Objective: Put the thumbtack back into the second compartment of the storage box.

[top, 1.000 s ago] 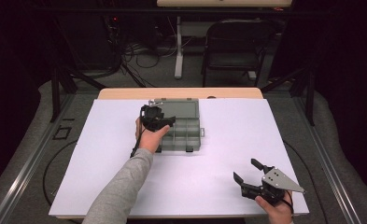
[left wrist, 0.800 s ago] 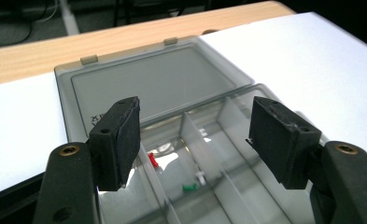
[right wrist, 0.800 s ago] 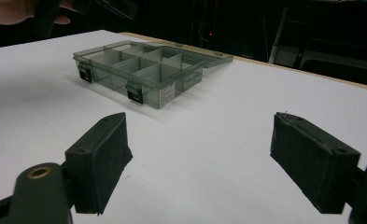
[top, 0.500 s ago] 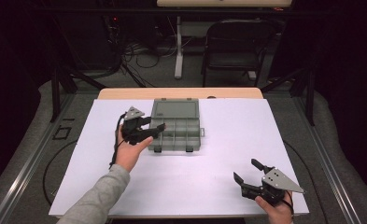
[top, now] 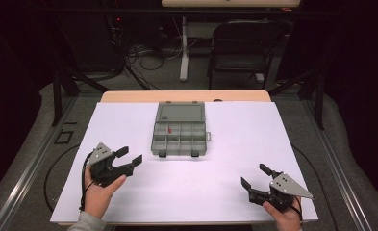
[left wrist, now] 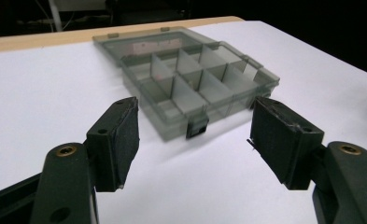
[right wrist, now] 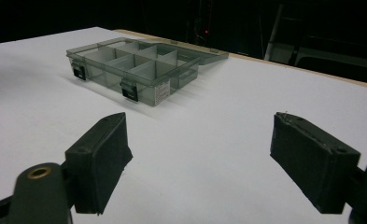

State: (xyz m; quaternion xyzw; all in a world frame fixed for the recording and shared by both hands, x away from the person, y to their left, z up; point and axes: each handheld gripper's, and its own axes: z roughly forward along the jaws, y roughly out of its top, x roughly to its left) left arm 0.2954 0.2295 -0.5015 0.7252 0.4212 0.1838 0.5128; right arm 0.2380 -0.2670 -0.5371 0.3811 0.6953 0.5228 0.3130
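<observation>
My left gripper [top: 130, 158] jaws spread wide after just opening, nothing between them, grey compartment organizer box [top: 179, 136] lying lid-open ahead of it to its right, clear of the pads, my right gripper [top: 257, 175] wide and empty, box well ahead to its left.

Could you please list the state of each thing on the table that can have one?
Compartment box: lid open, lying flat behind it; front latches undone.
Small red item: lying in a rear compartment.
Left gripper: jaws open, holding nothing, apart from the box.
Right gripper: jaws open, holding nothing.
</observation>
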